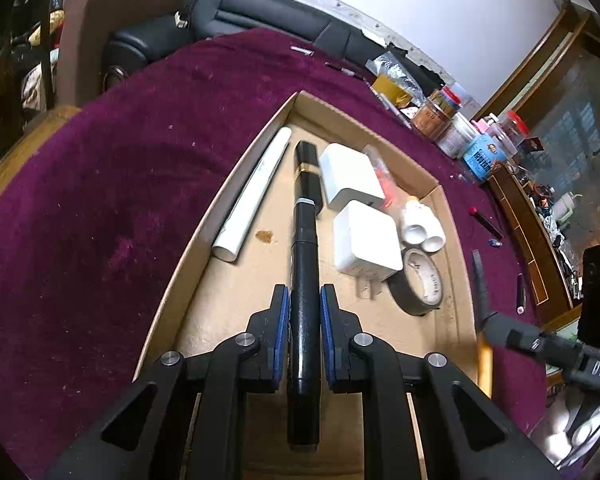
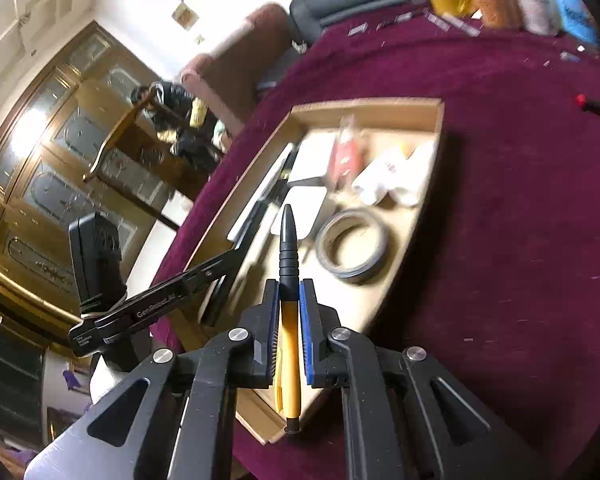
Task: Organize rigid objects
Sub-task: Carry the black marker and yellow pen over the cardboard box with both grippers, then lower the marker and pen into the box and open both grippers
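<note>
A cardboard tray [image 1: 196, 240] [image 2: 416, 106] lies on a maroon cloth. In it are a white tube [image 1: 252, 196], a black case with a gold band [image 1: 308, 172], two white chargers [image 1: 364, 236], white pipe fittings [image 1: 422, 228] and a tape roll [image 1: 420, 284] [image 2: 354, 246]. My left gripper [image 1: 304, 304] is shut on a black marker [image 1: 305, 280], held lengthwise over the tray. My right gripper [image 2: 289, 300] is shut on a yellow pen with a black tip [image 2: 289, 240], above the tray's near end; that pen [image 1: 482, 292] also shows at the left wrist view's right.
Jars and snack tubs [image 1: 460, 128] crowd the cloth's far edge. A red-capped pen [image 1: 486, 222] [image 2: 598, 106] and other small pens lie on the cloth right of the tray. A black sofa [image 1: 260, 12] and wooden cabinets [image 2: 60, 160] stand beyond the table.
</note>
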`<state>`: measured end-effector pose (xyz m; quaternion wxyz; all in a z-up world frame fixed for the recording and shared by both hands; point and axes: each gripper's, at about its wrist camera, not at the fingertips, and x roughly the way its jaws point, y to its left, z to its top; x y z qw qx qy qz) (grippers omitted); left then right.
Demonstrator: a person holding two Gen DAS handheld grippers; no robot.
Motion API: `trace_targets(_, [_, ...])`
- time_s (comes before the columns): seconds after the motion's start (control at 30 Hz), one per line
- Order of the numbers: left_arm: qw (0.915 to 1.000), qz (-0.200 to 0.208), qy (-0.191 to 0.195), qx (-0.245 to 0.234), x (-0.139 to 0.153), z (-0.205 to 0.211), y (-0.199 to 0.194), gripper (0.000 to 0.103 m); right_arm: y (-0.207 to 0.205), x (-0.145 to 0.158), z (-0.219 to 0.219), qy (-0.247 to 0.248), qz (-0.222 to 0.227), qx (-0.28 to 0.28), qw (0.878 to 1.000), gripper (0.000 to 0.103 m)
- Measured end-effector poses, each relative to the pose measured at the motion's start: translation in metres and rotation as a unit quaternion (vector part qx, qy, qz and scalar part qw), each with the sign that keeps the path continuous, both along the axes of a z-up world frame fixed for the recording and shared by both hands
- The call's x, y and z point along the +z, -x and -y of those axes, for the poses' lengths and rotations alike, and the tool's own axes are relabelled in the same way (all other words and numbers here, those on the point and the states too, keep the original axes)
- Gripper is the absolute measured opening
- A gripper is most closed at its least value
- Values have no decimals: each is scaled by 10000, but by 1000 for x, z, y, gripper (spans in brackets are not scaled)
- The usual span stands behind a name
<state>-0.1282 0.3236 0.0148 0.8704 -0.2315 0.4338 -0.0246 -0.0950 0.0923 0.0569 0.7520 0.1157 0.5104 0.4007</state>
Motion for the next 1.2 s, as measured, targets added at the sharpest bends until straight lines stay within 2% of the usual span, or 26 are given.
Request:
trace_targets(0.17, [9999, 104, 66, -65, 3, -2, 3, 16, -1, -15, -31, 204, -154, 220, 9994, 8])
trace_targets(0.4, [9990, 386, 226, 12, 21, -8, 14, 38, -4, -32, -54, 471, -272, 320, 9980, 8])
trace_targets(0.5, [9985, 532, 70, 144, 31, -10, 20, 51, -4, -35, -56, 518, -278, 297, 9978, 9])
trace_targets(0.57, [9979, 611, 70, 213, 36, -11, 23, 52, -3, -35, -57, 526, -220, 258, 9980, 9])
trace_targets(0.67, [9972, 663, 155, 306, 39, -14, 27, 55, 3, -28, -60, 763, 174, 291, 9965, 9])
trace_targets(0.77, [9973, 624, 158, 352, 38, -13, 25, 55, 9, -20, -54, 774, 442, 289, 9956, 9])
trace_targets(0.97, [9976, 590, 173, 308, 42, -2, 24, 55, 13, -16, -34, 506, 542, 170, 9971, 10])
trace_targets(1.2, [9978, 658, -33, -16, 56, 27, 23, 55, 12, -12, 3, 174, 616, -189, 9978, 10])
